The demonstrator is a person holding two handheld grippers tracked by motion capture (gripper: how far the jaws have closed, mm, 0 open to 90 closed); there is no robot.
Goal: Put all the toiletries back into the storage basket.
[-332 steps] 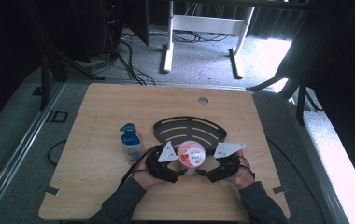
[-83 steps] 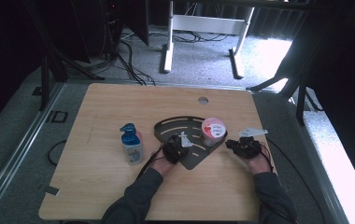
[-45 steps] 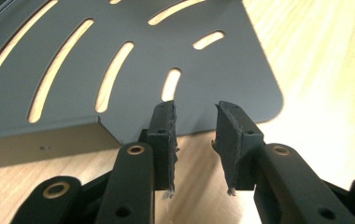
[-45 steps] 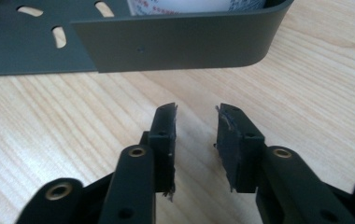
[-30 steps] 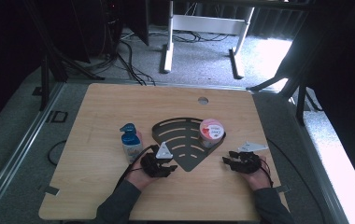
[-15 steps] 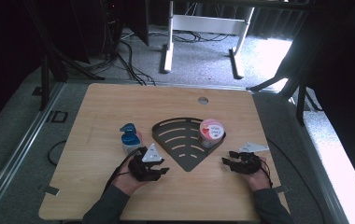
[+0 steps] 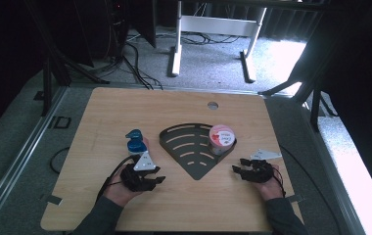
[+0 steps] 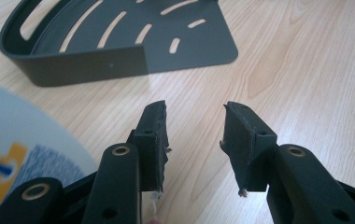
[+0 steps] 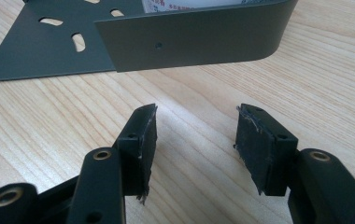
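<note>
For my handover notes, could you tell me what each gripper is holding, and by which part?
Nothing is held: the left gripper and right gripper both stand open over bare table.

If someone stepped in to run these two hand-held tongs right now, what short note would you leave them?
Left tongs: open, nothing between the jaws, low over the table near the blue-capped bottle.
Right tongs: open, nothing between the jaws, which have just been opening; they sit right of the rack.
Things: the dark slotted corner rack lies flat mid-table; the pink-lidded tub sits inside it at its right corner. The bottle stands on the wooden table, just left of the rack.
Done: tub is in the rack.
Left: probably the bottle goes in next; the left tongs are nearest.
</note>
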